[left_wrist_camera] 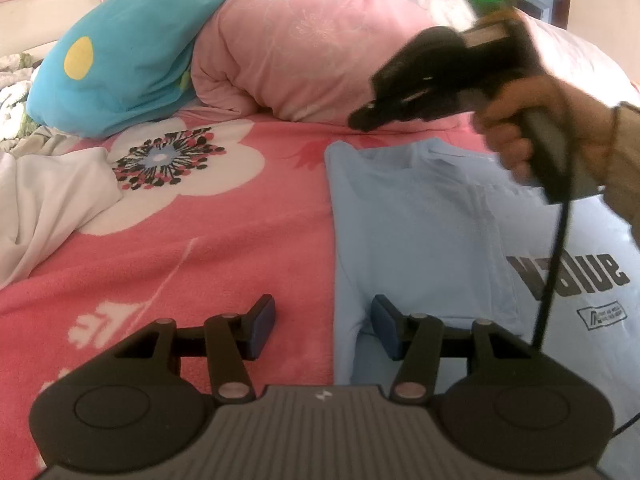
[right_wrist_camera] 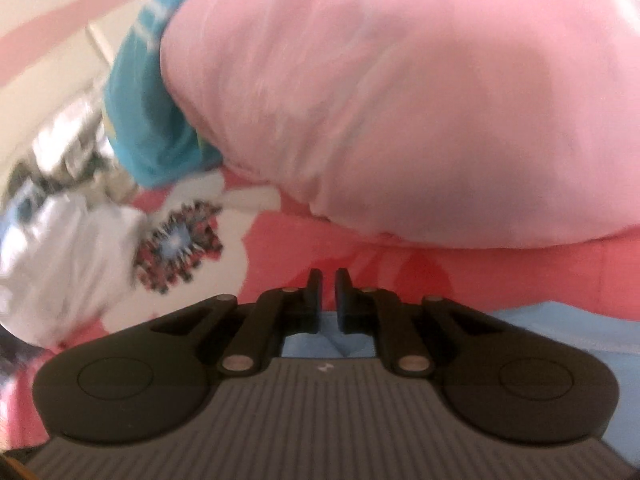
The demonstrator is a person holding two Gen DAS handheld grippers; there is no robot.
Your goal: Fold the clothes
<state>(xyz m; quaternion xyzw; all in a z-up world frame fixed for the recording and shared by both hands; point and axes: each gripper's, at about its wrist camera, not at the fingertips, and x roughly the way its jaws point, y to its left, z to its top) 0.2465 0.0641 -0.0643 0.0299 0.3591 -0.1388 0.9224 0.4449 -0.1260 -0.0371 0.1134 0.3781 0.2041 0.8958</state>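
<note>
- Where the left wrist view begins at its left edge, a crumpled white cloth garment [left_wrist_camera: 48, 196] lies on the pink fleece bed blanket with big white flowers [left_wrist_camera: 224, 248].
- Behind it, a turquoise pillow with a yellow dot and white stripes [left_wrist_camera: 120, 68] leans against a bulky pale pink quilt with a faint blossom print [left_wrist_camera: 304, 48]; the two touch.
- Low in the middle, the left gripper [left_wrist_camera: 324, 326] hangs over the bed with its jaws apart and nothing between the blue pads [left_wrist_camera: 264, 316]; one pad is over the blanket, the other over the shirt's left edge.
- Right of centre, the task's thing, a light blue folded cotton T-shirt [left_wrist_camera: 408, 220], lies flat on the blanket, collar toward the quilt.
- Above the collar end, the right gripper [left_wrist_camera: 358, 120], blurred, points toward the quilt's base, held by a hand [left_wrist_camera: 516, 124] in a beige sleeve [left_wrist_camera: 628, 168]; a black cable [left_wrist_camera: 554, 264] drops from the handle.
- At the far right, a white plastic bag with dark lettering [left_wrist_camera: 592, 300] lies partly under the shirt.
- From the right wrist view, the right gripper [right_wrist_camera: 328, 300] has its jaws nearly together, only a thin slit between the black fingers [right_wrist_camera: 314, 300], and no cloth is caught there.
- Below those fingers the same shirt [right_wrist_camera: 560, 328] shows, with the quilt [right_wrist_camera: 400, 100] filling the view ahead.
</note>
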